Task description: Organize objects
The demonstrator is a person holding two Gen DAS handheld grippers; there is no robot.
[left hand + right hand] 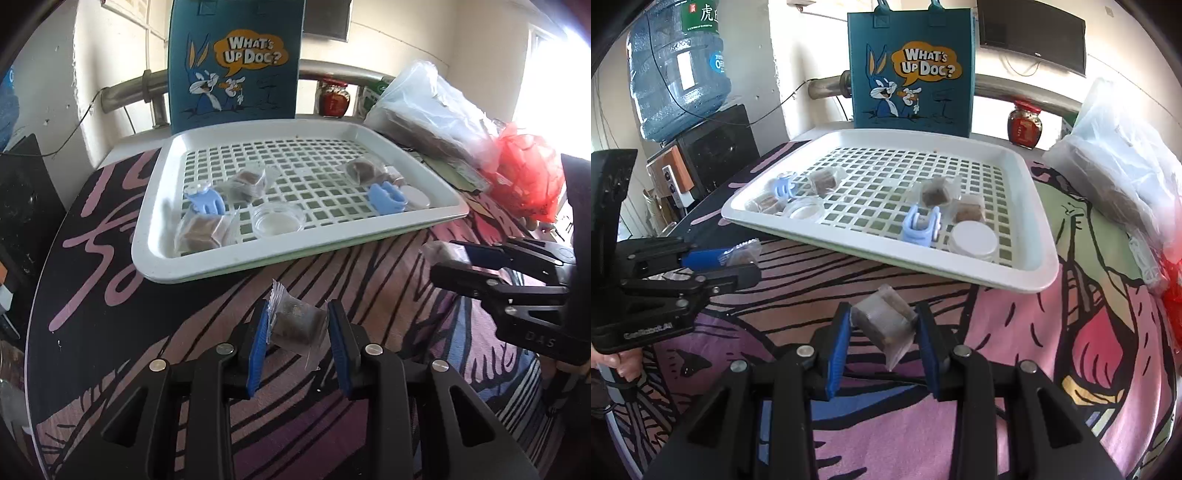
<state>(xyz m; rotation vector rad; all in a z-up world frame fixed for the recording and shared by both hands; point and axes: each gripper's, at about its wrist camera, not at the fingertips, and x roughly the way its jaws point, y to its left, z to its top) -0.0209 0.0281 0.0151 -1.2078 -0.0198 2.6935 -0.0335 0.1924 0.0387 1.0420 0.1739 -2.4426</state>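
White tray (pixel 1030 275) apparently lies beyond both tongs.

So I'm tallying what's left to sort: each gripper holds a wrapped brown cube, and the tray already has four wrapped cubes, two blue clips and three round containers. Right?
Not quite: the tray holds two round containers, not three, a clear one and a white-lidded one, as the right wrist view shows. The rest stands: left gripper and right gripper each hold a wrapped cube.

Bright daylight, right-side window glare, fisheye-warped edges.
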